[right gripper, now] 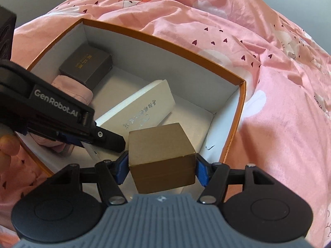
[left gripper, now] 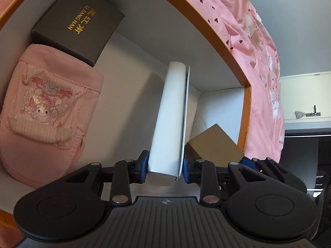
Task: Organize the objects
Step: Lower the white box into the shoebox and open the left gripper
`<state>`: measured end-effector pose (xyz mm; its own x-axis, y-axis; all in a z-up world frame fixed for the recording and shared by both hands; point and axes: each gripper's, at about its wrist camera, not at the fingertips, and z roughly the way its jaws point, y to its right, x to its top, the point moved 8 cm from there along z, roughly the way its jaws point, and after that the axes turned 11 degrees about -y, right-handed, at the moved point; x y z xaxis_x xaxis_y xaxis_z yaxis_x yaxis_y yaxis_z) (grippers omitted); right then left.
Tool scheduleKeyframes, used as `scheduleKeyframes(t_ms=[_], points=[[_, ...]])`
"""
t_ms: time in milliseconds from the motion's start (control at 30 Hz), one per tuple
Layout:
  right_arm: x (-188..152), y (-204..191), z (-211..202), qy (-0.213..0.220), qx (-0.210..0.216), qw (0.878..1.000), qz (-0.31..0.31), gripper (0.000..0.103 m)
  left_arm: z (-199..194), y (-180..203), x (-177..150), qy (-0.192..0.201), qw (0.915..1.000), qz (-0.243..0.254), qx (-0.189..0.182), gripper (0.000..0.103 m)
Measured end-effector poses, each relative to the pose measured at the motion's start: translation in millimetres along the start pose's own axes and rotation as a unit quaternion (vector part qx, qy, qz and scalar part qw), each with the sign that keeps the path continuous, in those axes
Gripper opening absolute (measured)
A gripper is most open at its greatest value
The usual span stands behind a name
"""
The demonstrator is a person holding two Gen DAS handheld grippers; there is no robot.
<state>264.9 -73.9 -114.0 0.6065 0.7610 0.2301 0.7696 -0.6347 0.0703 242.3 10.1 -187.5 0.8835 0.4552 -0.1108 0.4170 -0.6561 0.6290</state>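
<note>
Lying tilted inside the big orange box (right gripper: pixel 233 76), a long white box (right gripper: pixel 144 107) is pinched at its near end by the left gripper (left gripper: pixel 164 166). Its blue pads (left gripper: pixel 144 165) are pressed on both sides of it. The white box is flat and smooth, with small grey writing seen on its top in the right wrist view. In the left wrist view it is seen edge-on, standing up on its thin side.

A small brown cardboard box (right gripper: pixel 161 155) is squeezed between the blue pads (right gripper: pixel 201 170) of the right gripper (right gripper: pixel 161 168). It is held over the near right corner of the orange box, just beside the white box.

Two more things are seen at the far left of the orange box: a dark box with gold letters (left gripper: pixel 79 23) and a pink pouch with a cartoon picture (left gripper: pixel 46 111). The dark box is resting partly on the pouch. The white walls of the orange box are close around everything.

One orange box, one white box, one brown box, one dark box and one pink pouch can be counted. A pink bed sheet with tiny hearts (right gripper: pixel 269 62) is spread under the orange box.
</note>
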Motion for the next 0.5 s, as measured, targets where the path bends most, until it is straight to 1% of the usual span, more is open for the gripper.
scheduleKeyframes(t_ms=[67, 200, 333, 367, 433, 467, 500], points=[[0, 1, 3, -0.002, -0.01, 1.0, -0.014, 0.065, 7, 0, -1, -0.008, 0.9997, 0.01, 0.022, 0.038], [3, 2, 9, -0.007, -0.01, 1.0, -0.026, 0.065, 19, -6, -3, -0.019, 0.9977, 0.021, 0.062, 0.041], [6, 3, 14, -0.008, -0.008, 0.999, -0.031, 0.065, 20, -3, -3, -0.02, 0.9951, 0.044, 0.087, 0.041], [7, 3, 15, -0.007, -0.006, 0.999, -0.031, 0.065, 18, -3, -3, -0.018, 0.9935, 0.054, 0.099, 0.042], [8, 4, 17, -0.007, -0.003, 0.999, -0.032, 0.065, 15, -2, -2, -0.014, 0.992, 0.062, 0.109, 0.043], [8, 3, 18, -0.005, -0.001, 0.999, -0.033, 0.065, 13, -2, -2, -0.013, 0.9916, 0.064, 0.112, 0.048], [9, 2, 19, -0.003, 0.001, 0.999, -0.036, 0.065, 9, -1, -2, -0.009, 0.9912, 0.069, 0.113, 0.05]])
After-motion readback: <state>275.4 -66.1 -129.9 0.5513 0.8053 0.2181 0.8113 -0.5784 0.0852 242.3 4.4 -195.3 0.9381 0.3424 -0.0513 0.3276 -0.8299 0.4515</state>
